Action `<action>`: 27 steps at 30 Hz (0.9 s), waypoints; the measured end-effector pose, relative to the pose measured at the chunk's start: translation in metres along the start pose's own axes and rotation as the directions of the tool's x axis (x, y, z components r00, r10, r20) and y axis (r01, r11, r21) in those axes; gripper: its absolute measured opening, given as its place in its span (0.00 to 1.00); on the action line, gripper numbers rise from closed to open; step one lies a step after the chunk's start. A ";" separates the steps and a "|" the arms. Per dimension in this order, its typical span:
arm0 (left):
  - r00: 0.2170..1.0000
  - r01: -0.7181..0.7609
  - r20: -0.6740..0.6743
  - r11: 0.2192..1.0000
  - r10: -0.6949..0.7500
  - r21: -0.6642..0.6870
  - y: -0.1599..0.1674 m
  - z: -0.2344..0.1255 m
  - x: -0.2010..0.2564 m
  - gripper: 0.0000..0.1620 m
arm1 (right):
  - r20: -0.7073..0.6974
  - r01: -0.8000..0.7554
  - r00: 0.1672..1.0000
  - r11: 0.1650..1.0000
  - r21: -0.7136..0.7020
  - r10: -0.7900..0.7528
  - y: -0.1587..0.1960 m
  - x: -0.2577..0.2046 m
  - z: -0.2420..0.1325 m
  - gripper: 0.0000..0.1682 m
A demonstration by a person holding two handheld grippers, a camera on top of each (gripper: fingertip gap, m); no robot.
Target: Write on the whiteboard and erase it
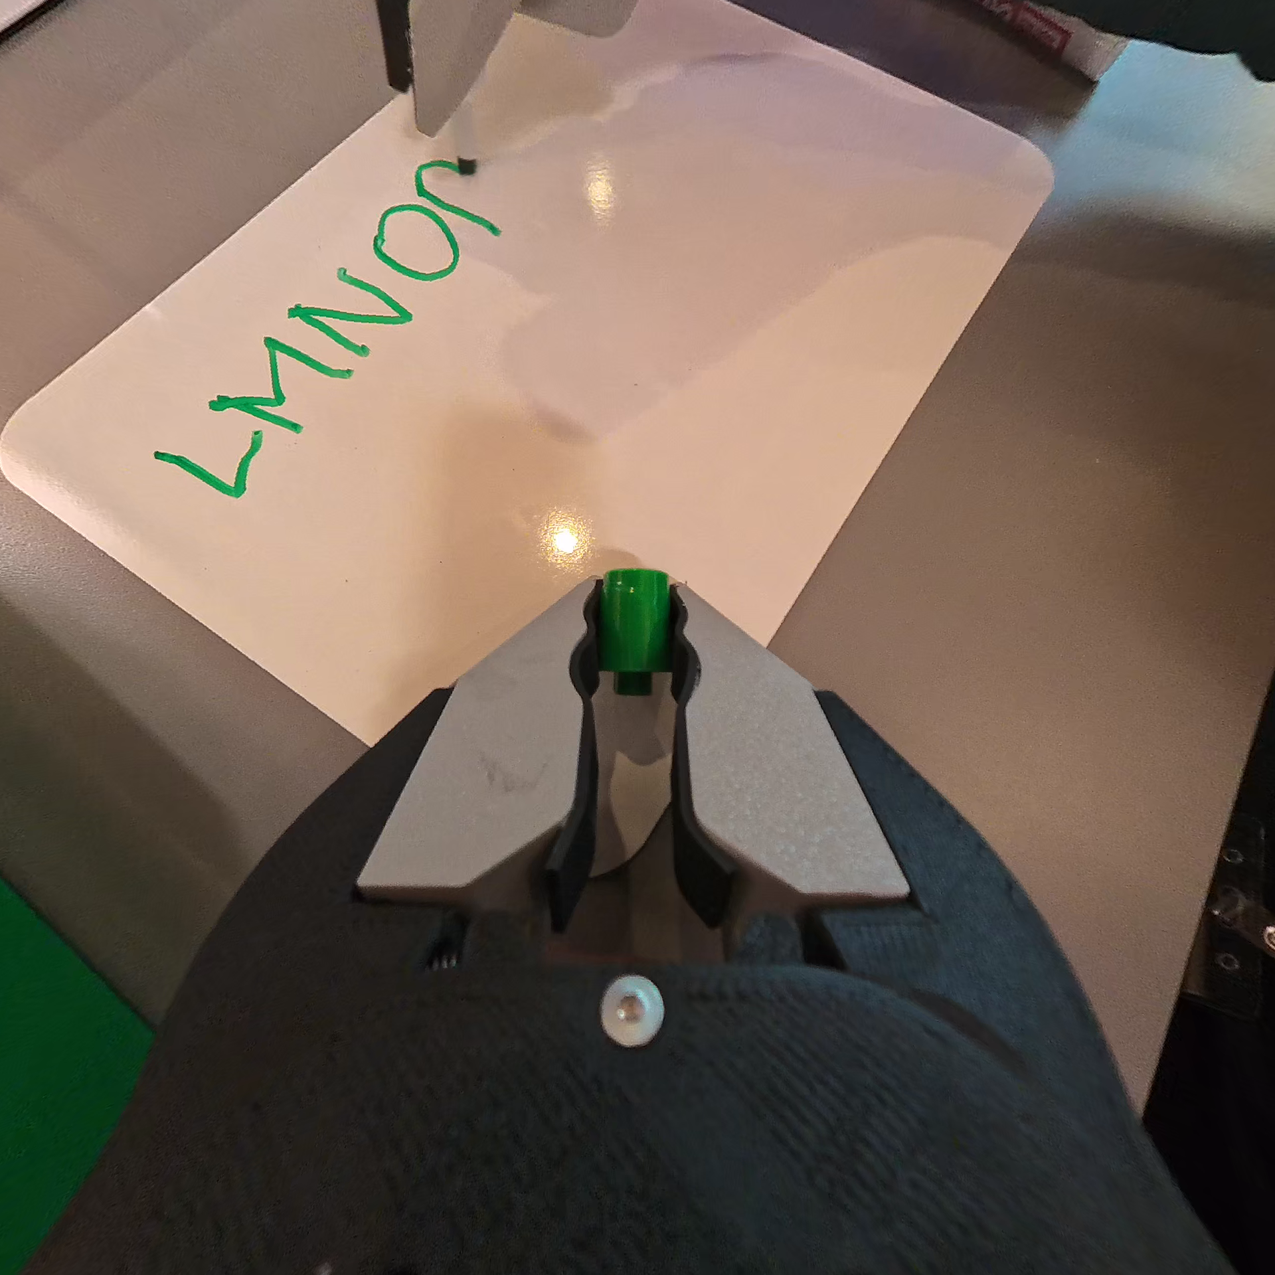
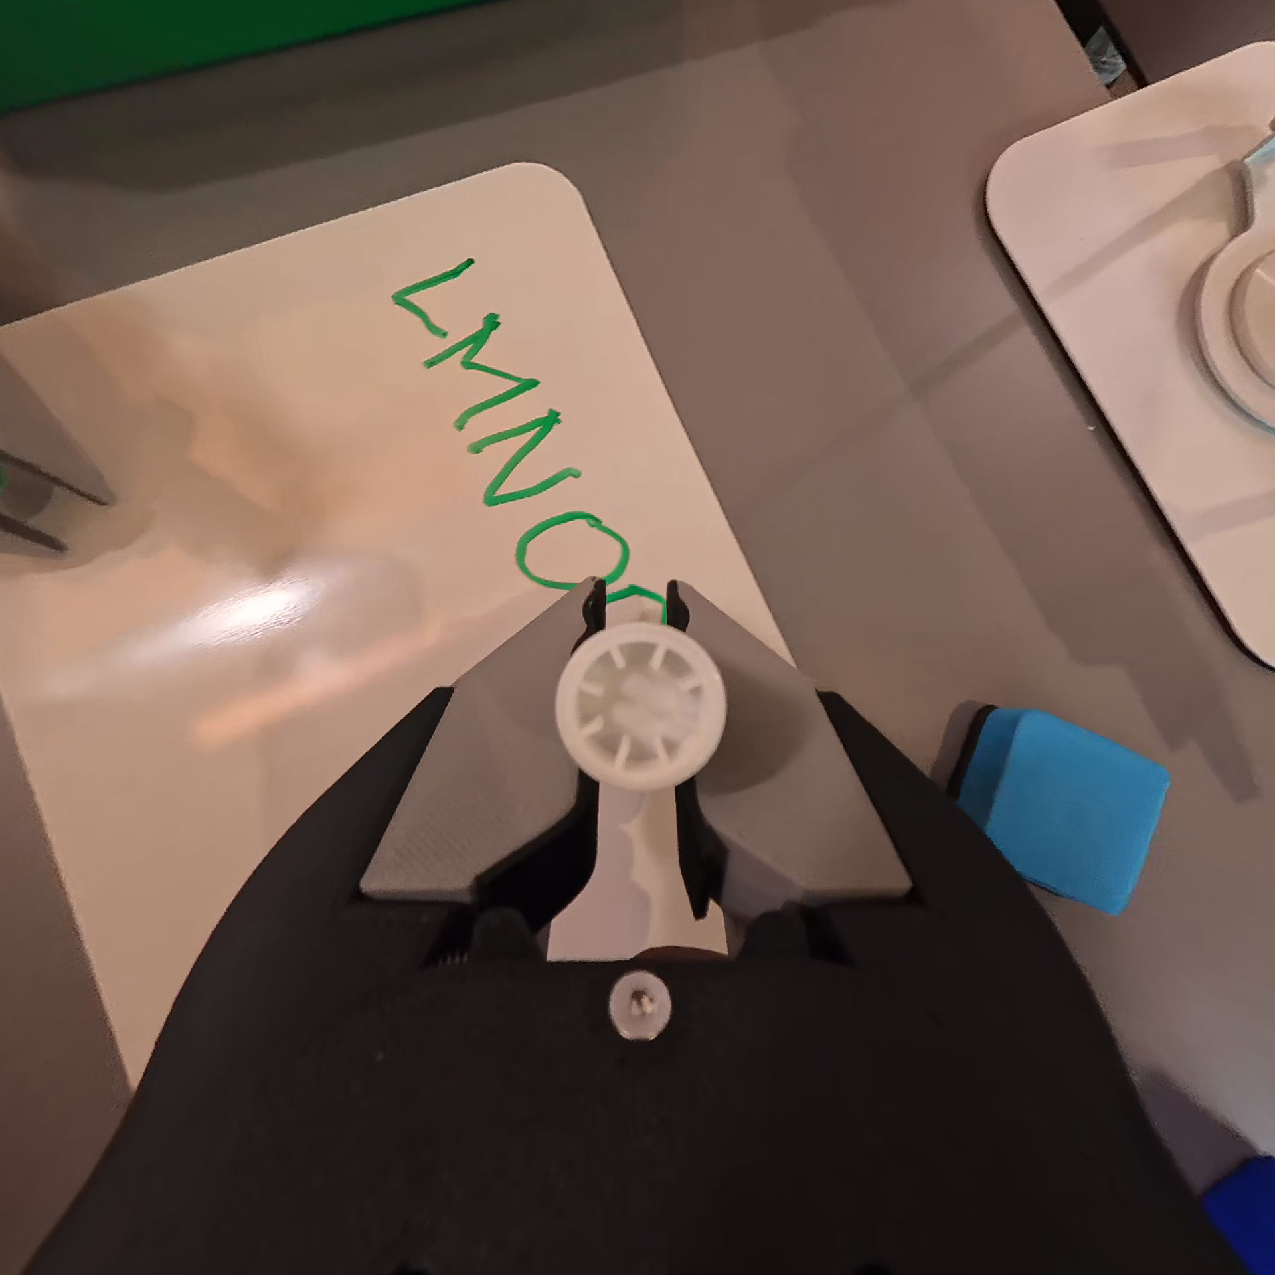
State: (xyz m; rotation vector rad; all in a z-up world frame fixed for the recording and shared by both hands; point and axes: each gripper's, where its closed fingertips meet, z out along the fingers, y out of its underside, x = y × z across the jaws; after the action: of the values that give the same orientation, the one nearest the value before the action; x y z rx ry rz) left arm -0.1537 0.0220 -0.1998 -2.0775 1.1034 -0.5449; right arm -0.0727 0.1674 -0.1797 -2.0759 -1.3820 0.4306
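Note:
A white whiteboard (image 1: pixel 690 310) lies flat on the grey table, with a row of green letters (image 1: pixel 331 345) on it. It also shows in the right wrist view (image 2: pixel 276 483), with the green letters (image 2: pixel 503 428). My left gripper (image 1: pixel 633 586) is shut on a green marker cap (image 1: pixel 633 624) above the board's near edge. My right gripper (image 2: pixel 635 593) is shut on a white marker (image 2: pixel 641 710) seen end-on. In the left wrist view the right gripper (image 1: pixel 441 69) holds the marker tip (image 1: pixel 466 164) on the board at the end of the letters.
A blue eraser (image 2: pixel 1055 807) lies on the table right of the board. A second white board (image 2: pixel 1118 331) with a round white object sits at the far right. A green surface (image 2: pixel 207 41) lies beyond the board. Another blue object (image 2: pixel 1242 1214) is at the bottom right. Across from one pair of fingers to the other is roughly 15 cm. My right gripper is the nearer one to the blue eraser (image 2: pixel 1055 807): about 15 cm, against 30 cm.

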 end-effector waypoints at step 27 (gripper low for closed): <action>1.000 -0.003 0.001 1.000 0.003 0.000 0.000 0.000 0.000 0.09 | 0.227 -0.207 0.968 0.849 0.485 0.107 -0.045 -0.065 -0.058 0.09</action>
State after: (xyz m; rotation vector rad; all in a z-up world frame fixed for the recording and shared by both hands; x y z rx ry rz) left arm -0.1537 0.0216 -0.1998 -2.0757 1.1054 -0.5424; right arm -0.0981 0.1033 -0.1105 -1.7394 -1.0497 0.9770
